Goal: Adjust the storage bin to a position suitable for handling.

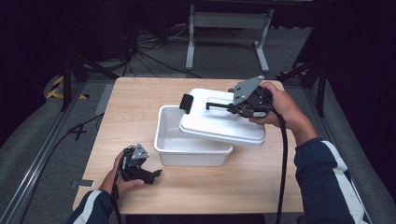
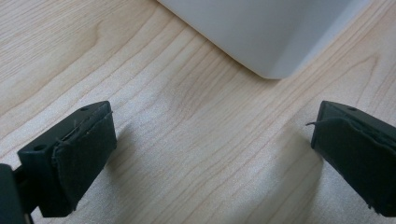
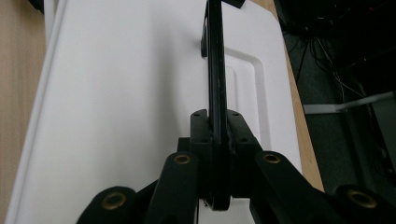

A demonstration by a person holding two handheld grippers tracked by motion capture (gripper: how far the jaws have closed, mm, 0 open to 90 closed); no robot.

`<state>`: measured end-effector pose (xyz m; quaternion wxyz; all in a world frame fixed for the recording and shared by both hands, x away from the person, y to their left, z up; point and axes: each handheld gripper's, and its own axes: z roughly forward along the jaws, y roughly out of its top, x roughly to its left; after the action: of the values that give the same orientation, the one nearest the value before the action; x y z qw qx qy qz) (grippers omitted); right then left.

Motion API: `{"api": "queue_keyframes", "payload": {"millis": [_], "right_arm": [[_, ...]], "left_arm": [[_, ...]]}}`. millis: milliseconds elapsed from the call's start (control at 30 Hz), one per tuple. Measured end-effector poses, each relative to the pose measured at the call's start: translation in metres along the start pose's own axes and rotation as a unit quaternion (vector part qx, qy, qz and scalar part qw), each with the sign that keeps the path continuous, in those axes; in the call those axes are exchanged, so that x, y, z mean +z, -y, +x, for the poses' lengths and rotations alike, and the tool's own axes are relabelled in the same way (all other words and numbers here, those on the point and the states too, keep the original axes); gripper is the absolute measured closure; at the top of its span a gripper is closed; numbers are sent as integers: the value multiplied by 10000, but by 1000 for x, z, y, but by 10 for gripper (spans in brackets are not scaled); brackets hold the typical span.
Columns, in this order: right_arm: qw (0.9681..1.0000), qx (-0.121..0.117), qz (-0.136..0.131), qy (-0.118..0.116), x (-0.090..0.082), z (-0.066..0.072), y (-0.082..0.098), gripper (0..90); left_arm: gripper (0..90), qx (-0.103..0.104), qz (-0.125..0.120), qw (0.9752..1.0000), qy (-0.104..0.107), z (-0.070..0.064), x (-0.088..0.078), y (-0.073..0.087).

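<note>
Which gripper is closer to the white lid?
Right. The right gripper is clamped on the white lid's black handle; the left gripper rests apart on the table, open.

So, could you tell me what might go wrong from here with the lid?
The right tool grips the lid only by its thin black handle, so the lid could swing or slip. It sits skewed over the white bin. The left tool is open on the table, not steadying the bin.

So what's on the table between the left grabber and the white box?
Nothing. In the left gripper view, bare wooden table lies between the open left gripper and the white box corner. The high view shows that gap too.
</note>
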<state>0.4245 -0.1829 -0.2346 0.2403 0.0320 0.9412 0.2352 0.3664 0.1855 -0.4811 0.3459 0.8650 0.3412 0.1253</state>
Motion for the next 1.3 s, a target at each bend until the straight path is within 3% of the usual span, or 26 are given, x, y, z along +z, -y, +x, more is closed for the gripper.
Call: {"api": "queue_keyframes", "payload": {"millis": [867, 1300], "right_arm": [[9979, 495, -70, 422, -45, -6, 67, 840], [9958, 747, -11, 532, -58, -7, 100, 840]], "left_arm": [[5, -6, -30, 10000, -15, 0, 1, 0], [5, -5, -36, 10000, -18, 0, 1, 0]]}}
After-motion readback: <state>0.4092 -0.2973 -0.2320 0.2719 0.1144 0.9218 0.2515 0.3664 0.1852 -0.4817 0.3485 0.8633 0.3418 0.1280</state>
